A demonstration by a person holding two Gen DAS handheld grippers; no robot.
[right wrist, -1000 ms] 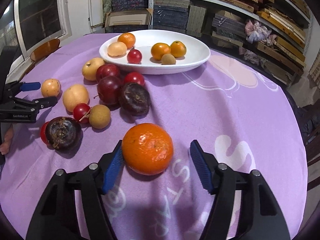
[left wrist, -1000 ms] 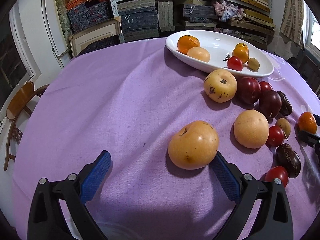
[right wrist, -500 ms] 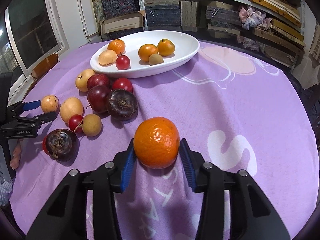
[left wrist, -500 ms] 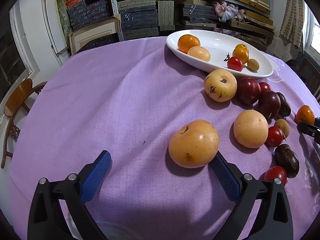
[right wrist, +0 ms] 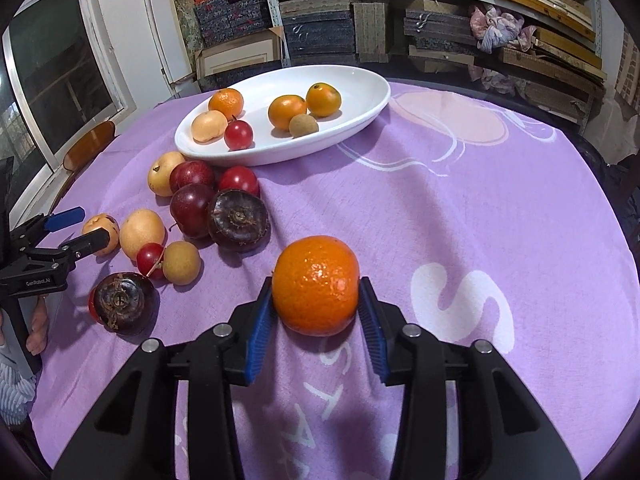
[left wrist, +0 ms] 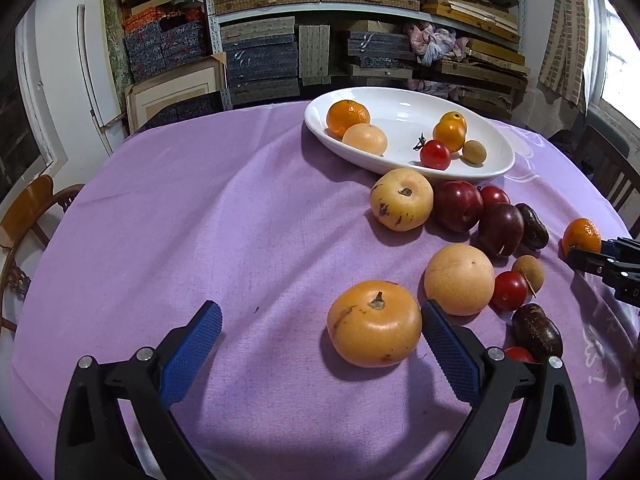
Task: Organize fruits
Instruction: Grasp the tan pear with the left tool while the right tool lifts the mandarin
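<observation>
Fruits on a purple tablecloth [right wrist: 460,208]. Lower centre of the right wrist view: right gripper [right wrist: 318,304] pinching an orange mandarin [right wrist: 316,285] between both blue pads. Lower half of the left wrist view: left gripper [left wrist: 320,344] spread wide, its right pad beside a tan pear [left wrist: 374,323], its left pad apart from it. Upper frame: white oval dish [right wrist: 360,100] holding several small fruits; loose plums [right wrist: 192,208] and pears below its left end.

Two hand-held grippers [right wrist: 316,320] [left wrist: 320,344], one dish [right wrist: 360,108]
</observation>
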